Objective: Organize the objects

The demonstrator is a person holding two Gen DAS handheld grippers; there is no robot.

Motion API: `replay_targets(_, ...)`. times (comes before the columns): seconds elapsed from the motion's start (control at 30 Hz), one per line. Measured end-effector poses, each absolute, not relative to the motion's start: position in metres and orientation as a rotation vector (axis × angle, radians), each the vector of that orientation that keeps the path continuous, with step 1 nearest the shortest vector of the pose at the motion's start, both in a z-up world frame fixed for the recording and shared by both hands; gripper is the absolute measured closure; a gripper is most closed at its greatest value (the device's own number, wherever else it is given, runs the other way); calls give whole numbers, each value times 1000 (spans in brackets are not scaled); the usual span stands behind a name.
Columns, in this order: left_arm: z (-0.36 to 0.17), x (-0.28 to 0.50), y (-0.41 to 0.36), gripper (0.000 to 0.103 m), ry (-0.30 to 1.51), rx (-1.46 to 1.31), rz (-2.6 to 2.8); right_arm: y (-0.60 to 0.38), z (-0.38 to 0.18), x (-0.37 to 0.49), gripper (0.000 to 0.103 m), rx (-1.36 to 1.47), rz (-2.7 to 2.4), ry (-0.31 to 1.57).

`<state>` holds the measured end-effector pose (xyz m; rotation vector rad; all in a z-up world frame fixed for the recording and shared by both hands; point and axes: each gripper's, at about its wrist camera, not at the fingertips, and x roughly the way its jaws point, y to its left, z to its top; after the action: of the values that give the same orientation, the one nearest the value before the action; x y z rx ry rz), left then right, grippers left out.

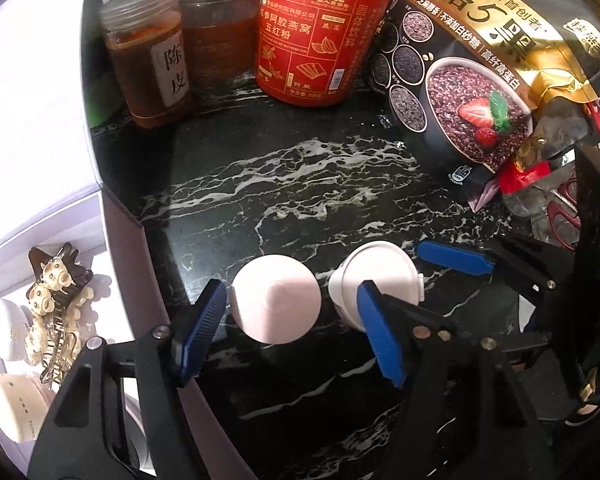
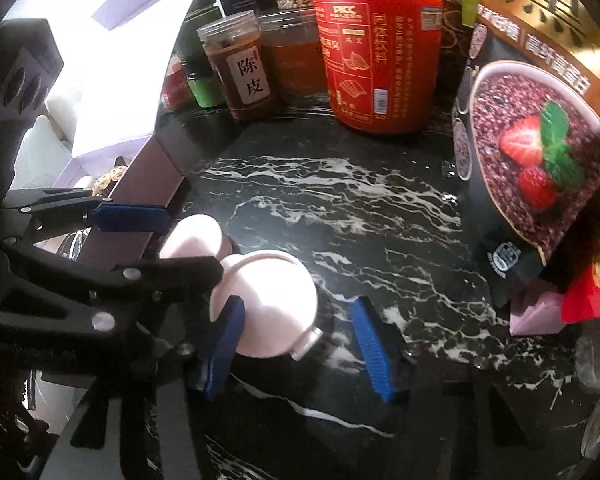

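Note:
On the black marbled counter point(image 1: 300, 168) two small round jars stand side by side. The pale pink jar point(image 1: 276, 300) sits between the blue pads of my left gripper point(image 1: 292, 332); a gap shows on its right side, so the jaws are open. The white lidded jar point(image 2: 272, 304) lies between the pads of my right gripper point(image 2: 298, 344). Its left pad touches the jar and the right pad stands clear, so it is open too. The white jar point(image 1: 376, 276) is also in the left wrist view, with one right-gripper finger point(image 1: 452, 258) beyond it. The pink jar point(image 2: 192, 236) is partly hidden behind the left gripper's linkage.
A red canister point(image 1: 324, 36), a labelled amber jar point(image 1: 148, 64) and a black-and-gold oat bag point(image 1: 472, 68) line the back. Red scissors point(image 1: 564, 216) and wrappers crowd the right. A white drawer at the left holds a hair claw point(image 1: 56, 304) and white compacts point(image 1: 8, 328).

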<state>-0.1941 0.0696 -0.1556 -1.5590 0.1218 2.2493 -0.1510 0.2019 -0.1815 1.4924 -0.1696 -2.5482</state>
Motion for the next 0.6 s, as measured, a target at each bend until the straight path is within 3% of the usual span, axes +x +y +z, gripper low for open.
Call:
replay_targets(0.1, -154, -193, 70, 37, 122, -1561, 2261, 205, -180, -146, 47, 1503, -2564, -158)
replay_targets(0.37, -151, -193, 67, 37, 129, -1564, 2294, 208, -171, -136, 85, 1519, -2588, -112)
replay_targets(0.6, -153, -194, 68, 37, 172, -1570, 2310, 210, -168, -133, 87, 1558, -2619, -22)
